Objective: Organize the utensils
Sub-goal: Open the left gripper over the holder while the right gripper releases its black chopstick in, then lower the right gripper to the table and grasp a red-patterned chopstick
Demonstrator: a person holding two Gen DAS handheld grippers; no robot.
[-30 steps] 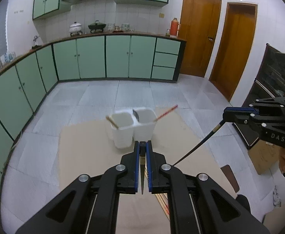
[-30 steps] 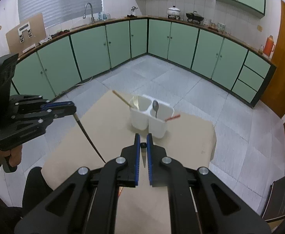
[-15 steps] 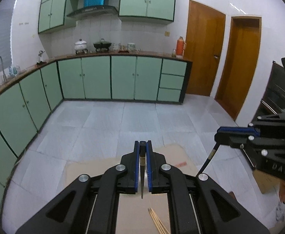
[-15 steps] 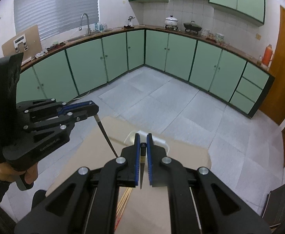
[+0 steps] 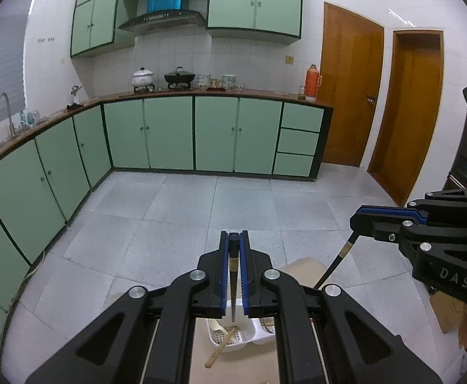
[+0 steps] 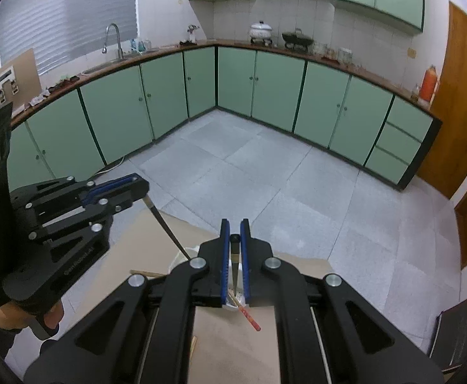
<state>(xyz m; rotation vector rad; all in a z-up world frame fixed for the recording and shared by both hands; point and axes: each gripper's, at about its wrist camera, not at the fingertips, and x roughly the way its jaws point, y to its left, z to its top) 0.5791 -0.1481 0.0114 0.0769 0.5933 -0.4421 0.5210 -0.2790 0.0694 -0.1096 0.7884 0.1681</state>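
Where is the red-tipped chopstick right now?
Right wrist view, bottom centre: the red-tipped chopstick leans out of the white utensil holder beneath the right tongs, over the cardboard.

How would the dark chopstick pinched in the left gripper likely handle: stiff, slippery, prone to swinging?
The dark chopstick looks straight along its whole length, so it is probably rigid. It is held near its top end by the left gripper, with the long tapered part hanging free, so it may pivot. Its thin, glossy-looking shaft could slip.
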